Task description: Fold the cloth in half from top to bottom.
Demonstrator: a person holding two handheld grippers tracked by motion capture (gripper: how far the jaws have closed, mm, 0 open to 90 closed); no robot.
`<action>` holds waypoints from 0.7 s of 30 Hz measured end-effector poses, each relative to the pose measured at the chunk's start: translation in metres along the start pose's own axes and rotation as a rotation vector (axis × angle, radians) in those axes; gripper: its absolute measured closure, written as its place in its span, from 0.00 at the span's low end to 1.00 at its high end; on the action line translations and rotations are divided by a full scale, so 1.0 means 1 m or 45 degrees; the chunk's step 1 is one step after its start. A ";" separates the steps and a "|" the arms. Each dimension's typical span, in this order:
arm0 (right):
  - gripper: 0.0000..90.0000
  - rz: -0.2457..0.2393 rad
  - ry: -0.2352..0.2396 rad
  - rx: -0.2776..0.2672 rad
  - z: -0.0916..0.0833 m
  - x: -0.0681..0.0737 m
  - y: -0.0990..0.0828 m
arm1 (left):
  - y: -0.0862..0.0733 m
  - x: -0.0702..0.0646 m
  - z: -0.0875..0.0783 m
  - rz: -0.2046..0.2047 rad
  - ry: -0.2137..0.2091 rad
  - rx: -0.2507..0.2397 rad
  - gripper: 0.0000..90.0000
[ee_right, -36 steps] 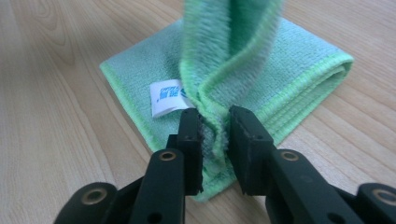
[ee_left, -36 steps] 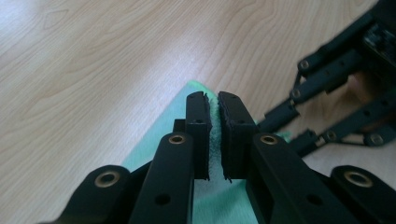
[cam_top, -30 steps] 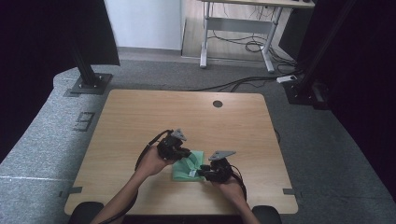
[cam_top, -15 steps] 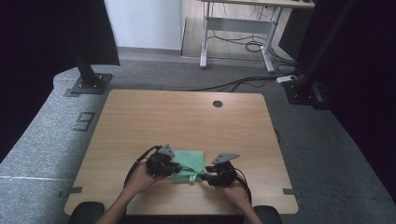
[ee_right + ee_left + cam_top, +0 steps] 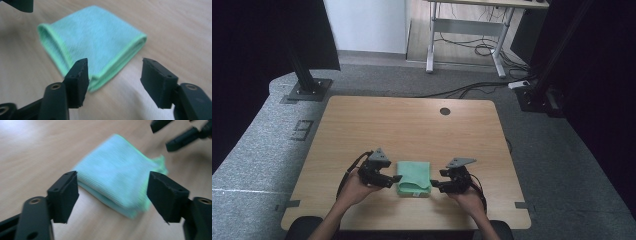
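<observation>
High view: a folded green cloth (image 5: 414,177) lies flat on the wooden surface (image 5: 412,125), near its front edge, between the two hands. The left tongs (image 5: 393,180) sit just beside the cloth's left edge, the right tongs (image 5: 435,186) just beside its right edge. Left gripper view, somewhat blurred, has the cloth (image 5: 120,182) lying beyond the parted jaws, apparently not touched by them. Right gripper view has the cloth (image 5: 95,40) ahead of its own jaws, with the left jaw over the near folded corner and bare wood in the gap. Both pairs have just been opening, released, and nothing is gripped between them.
</observation>
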State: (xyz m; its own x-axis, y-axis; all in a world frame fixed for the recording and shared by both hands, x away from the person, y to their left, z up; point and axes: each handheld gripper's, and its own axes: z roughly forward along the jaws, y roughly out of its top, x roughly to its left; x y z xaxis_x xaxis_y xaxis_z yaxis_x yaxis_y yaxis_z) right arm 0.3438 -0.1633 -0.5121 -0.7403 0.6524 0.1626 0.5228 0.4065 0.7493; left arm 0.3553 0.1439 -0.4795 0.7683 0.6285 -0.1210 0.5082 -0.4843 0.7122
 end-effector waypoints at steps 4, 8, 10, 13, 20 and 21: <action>0.34 0.006 -0.041 0.016 0.016 0.000 0.012 | 0.001 0.006 0.016 -0.044 0.047 0.011 0.19; 0.29 -0.006 -0.074 0.056 0.030 0.004 0.013 | -0.009 0.000 0.027 -0.029 0.066 0.058 0.16; 0.28 -0.012 -0.096 0.077 0.035 0.007 0.010 | -0.016 -0.002 0.028 -0.034 0.059 0.064 0.16; 0.26 -0.027 -0.109 0.089 0.035 0.010 0.005 | -0.025 -0.004 0.027 -0.049 0.062 0.061 0.16; 0.25 -0.029 -0.117 0.098 0.031 0.015 -0.008 | -0.042 -0.009 0.026 -0.065 0.069 0.059 0.16; 0.25 -0.043 -0.124 0.103 0.032 0.016 -0.009 | -0.044 -0.010 0.026 -0.059 0.075 0.062 0.16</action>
State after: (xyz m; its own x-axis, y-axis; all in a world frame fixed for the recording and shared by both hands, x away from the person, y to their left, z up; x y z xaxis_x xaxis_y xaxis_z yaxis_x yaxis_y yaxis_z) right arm 0.3407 -0.1359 -0.5368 -0.7154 0.6950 0.0721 0.5338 0.4770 0.6983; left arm 0.3358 0.1427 -0.5277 0.7201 0.6848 -0.1115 0.5622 -0.4817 0.6722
